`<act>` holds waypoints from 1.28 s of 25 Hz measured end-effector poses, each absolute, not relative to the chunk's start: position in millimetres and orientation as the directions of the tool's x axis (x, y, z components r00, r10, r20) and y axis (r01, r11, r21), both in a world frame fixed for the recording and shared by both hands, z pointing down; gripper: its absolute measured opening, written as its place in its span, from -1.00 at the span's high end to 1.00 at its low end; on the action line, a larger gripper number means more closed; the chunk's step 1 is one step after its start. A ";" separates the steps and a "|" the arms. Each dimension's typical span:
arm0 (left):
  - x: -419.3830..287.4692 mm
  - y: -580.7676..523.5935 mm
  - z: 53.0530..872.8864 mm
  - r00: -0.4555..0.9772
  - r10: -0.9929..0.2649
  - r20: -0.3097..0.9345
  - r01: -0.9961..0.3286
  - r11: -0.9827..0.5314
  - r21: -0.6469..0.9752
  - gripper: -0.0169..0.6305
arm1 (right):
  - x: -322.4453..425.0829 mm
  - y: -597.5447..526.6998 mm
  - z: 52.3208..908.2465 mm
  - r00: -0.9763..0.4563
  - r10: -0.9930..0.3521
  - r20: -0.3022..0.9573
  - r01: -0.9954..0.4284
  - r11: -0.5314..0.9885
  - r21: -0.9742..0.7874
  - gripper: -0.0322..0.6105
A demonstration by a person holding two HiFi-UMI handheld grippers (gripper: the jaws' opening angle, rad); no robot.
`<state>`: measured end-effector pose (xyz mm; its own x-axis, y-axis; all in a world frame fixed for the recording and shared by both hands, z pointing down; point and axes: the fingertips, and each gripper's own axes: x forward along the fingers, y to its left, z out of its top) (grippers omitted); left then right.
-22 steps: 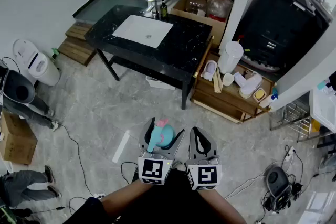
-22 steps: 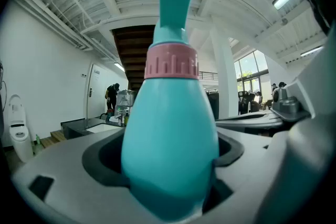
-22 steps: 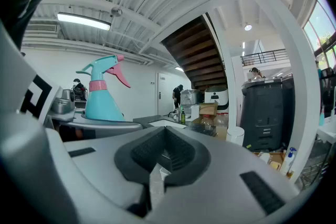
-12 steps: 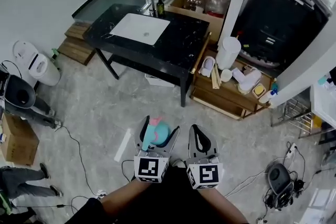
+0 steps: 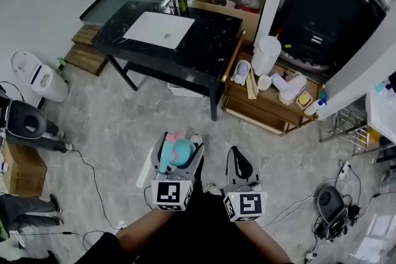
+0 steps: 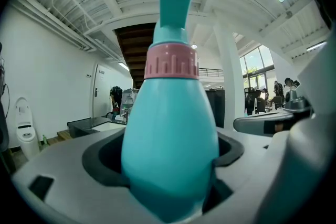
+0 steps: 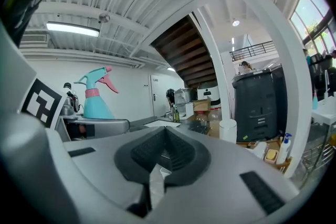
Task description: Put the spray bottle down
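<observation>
Jaws on the left gripper point(image 5: 179, 141) are spread wide and clamped on the bottle point(image 6: 170, 134). Its fat teal belly is wedged right between the pads, so yeah, it's properly held. The bottle is held upright: the pink collar and teal neck are seen rising straight above the jaws in the left gripper view. From the right gripper view, the pink trigger is seen sticking out to the right of the head. Over on the right gripper point(image 5: 234, 154), the jaws are pressed together at the tips and nothing is pinched between them.

Both grippers are held side by side, close but not touching, and roughly level. The bottle is held in the air over the grey floor point(image 5: 117, 120), not set on anything. The desk point(image 5: 210, 46), black-topped with a white sink point(image 5: 156, 29) let into it, is seen well ahead of the grippers, and the bottle is well apart from it. A low wooden shelf point(image 5: 260, 109) crowded with containers is parked just right of the desk, with a white bin point(image 5: 266, 54) stood by it.
</observation>
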<state>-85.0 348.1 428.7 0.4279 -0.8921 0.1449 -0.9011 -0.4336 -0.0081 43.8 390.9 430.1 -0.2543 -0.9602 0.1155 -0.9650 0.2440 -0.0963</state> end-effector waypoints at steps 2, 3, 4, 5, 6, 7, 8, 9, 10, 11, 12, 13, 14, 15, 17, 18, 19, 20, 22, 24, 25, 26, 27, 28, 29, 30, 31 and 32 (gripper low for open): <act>-82.0 341.9 429.7 0.436 -0.888 0.149 -0.897 -0.441 -0.007 -0.42 | 47.4 387.1 430.9 -0.244 -0.962 0.119 -0.967 0.233 -0.098 0.85; -79.9 338.2 430.1 0.440 -0.885 0.152 -0.895 -0.446 -0.006 -0.42 | 49.7 385.0 431.9 -0.239 -0.963 0.122 -0.968 0.227 -0.103 0.85; -77.3 333.8 430.6 0.445 -0.882 0.155 -0.893 -0.451 -0.004 -0.42 | 52.5 382.5 432.6 -0.232 -0.965 0.126 -0.970 0.219 -0.107 0.85; -74.2 328.8 431.4 0.451 -0.879 0.157 -0.890 -0.457 -0.001 -0.42 | 55.6 379.1 433.1 -0.225 -0.966 0.129 -0.971 0.212 -0.108 0.85; -70.9 322.9 432.4 0.459 -0.874 0.160 -0.886 -0.464 0.007 -0.42 | 58.8 374.9 433.7 -0.219 -0.967 0.132 -0.973 0.206 -0.108 0.85; -67.8 316.2 433.6 0.468 -0.868 0.164 -0.882 -0.472 0.019 -0.42 | 61.5 369.6 434.5 -0.214 -0.968 0.134 -0.974 0.201 -0.106 0.85; -65.5 308.5 434.9 0.475 -0.864 0.166 -0.879 -0.476 0.033 -0.42 | 63.7 363.3 435.6 -0.211 -0.968 0.137 -0.975 0.198 -0.103 0.85; -64.3 299.9 436.2 0.477 -0.863 0.168 -0.878 -0.476 0.044 -0.42 | 65.3 355.9 436.8 -0.208 -0.968 0.141 -0.976 0.195 -0.099 0.85; -63.9 290.7 437.5 0.475 -0.864 0.168 -0.879 -0.474 0.048 -0.42 | 66.7 347.7 437.5 -0.206 -0.968 0.143 -0.977 0.194 -0.094 0.85; -63.6 281.3 438.3 0.473 -0.865 0.166 -0.880 -0.472 0.047 -0.42 | 68.0 339.0 437.5 -0.204 -0.968 0.145 -0.977 0.192 -0.090 0.85; -63.5 271.6 438.8 0.471 -0.867 0.163 -0.881 -0.470 0.043 -0.42 | 69.3 329.6 437.2 -0.201 -0.969 0.145 -0.978 0.190 -0.085 0.85; -63.4 261.5 439.3 0.468 -0.869 0.159 -0.883 -0.468 0.041 -0.42 | 70.7 319.4 437.6 -0.199 -0.969 0.145 -0.979 0.189 -0.080 0.85; -63.4 251.1 440.3 0.467 -0.871 0.156 -0.884 -0.466 0.042 -0.42 | 71.8 308.4 439.2 -0.197 -0.969 0.147 -0.979 0.188 -0.075 0.85; -63.5 240.7 441.9 0.466 -0.871 0.155 -0.884 -0.465 0.045 -0.42 | 72.3 296.8 441.2 -0.197 -0.969 0.150 -0.980 0.188 -0.069 0.85; -65.0 220.2 446.4 0.471 -0.868 0.161 -0.882 -0.469 0.050 -0.42 | 70.6 273.8 442.9 -0.200 -0.967 0.156 -0.979 0.194 -0.055 0.85; -66.0 209.4 448.2 0.473 -0.865 0.165 -0.880 -0.472 0.051 -0.42 | 69.3 262.4 442.4 -0.205 -0.966 0.157 -0.979 0.199 -0.054 0.85; -66.7 197.9 449.2 0.476 -0.863 0.169 -0.879 -0.475 0.051 -0.42 | 68.2 250.6 441.1 -0.210 -0.965 0.156 -0.977 0.204 -0.057 0.85; -66.5 185.7 449.6 0.478 -0.861 0.172 -0.877 -0.478 0.049 -0.42 | 67.9 238.3 439.3 -0.216 -0.964 0.155 -0.976 0.208 -0.061 0.85; -63.2 161.3 450.2 0.487 -0.856 0.173 -0.872 -0.488 0.041 -0.42 | 69.1 213.3 434.3 -0.218 -0.964 0.153 -0.976 0.210 -0.062 0.85; -59.0 138.6 452.0 0.501 -0.847 0.178 -0.863 -0.503 0.035 -0.42 | 69.4 189.7 428.8 -0.214 -0.965 0.149 -0.977 0.208 -0.056 0.85; -57.8 128.1 452.9 0.508 -0.842 0.182 -0.859 -0.511 0.034 -0.42 | 68.8 178.8 426.7 -0.211 -0.966 0.146 -0.977 0.206 -0.052 0.85; -57.1 117.8 453.1 0.515 -0.837 0.186 -0.854 -0.518 0.032 -0.42 | 67.9 168.1 425.4 -0.209 -0.967 0.145 -0.978 0.204 -0.051 0.85; -56.6 107.5 452.5 0.520 -0.833 0.186 -0.851 -0.524 0.030 -0.42 | 66.8 157.2 424.7 -0.209 -0.967 0.145 -0.978 0.203 -0.052 0.85; -56.3 97.2 451.1 0.524 -0.831 0.184 -0.848 -0.529 0.027 -0.42 | 65.5 146.0 424.0 -0.211 -0.967 0.146 -0.977 0.205 -0.053 0.85; -56.4 87.4 449.4 0.528 -0.830 0.181 -0.846 -0.533 0.025 -0.42 | 63.6 134.9 423.4 -0.214 -0.966 0.148 -0.977 0.208 -0.054 0.85; -56.9 78.3 447.6 0.531 -0.829 0.179 -0.844 -0.536 0.023 -0.42 | 61.3 124.1 422.9 -0.218 -0.965 0.149 -0.976 0.211 -0.057 0.85; -57.8 69.8 445.9 0.534 -0.827 0.177 -0.842 -0.539 0.023 -0.42 | 58.4 113.9 422.1 -0.220 -0.964 0.149 -0.975 0.214 -0.059 0.85; -58.9 61.9 444.6 0.537 -0.825 0.177 -0.840 -0.542 0.024 -0.42 | 55.4 104.0 421.1 -0.221 -0.964 0.148 -0.975 0.215 -0.060 0.85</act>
